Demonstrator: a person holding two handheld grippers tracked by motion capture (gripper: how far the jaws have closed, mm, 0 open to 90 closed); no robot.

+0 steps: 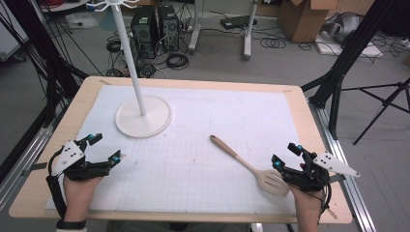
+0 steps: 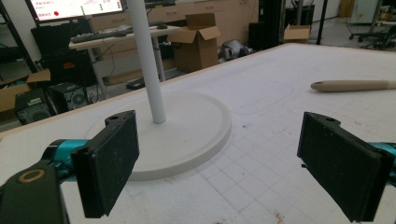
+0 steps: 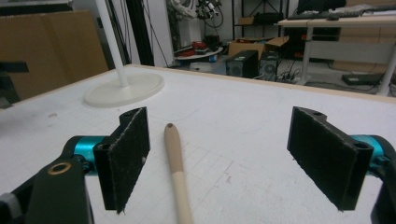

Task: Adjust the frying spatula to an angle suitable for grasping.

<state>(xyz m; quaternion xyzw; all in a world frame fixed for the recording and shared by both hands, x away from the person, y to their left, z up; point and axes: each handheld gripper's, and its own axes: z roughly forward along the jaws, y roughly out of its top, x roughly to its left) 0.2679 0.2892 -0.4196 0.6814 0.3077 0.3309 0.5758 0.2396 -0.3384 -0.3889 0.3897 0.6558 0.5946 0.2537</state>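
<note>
Though flat (R tool [image 3: 218, 158] open), spatula [image 1: 251, 165].

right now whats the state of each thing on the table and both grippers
left gripper: open, holding nothing, near the table's left edge
right gripper: open, holding nothing, jaws either side of the spatula's handle
beige slotted spatula with wooden handle: lying flat on the mat, not gripped
white pole stand with round base: upright, untouched
white gridded mat: spread flat on the wooden table
</note>
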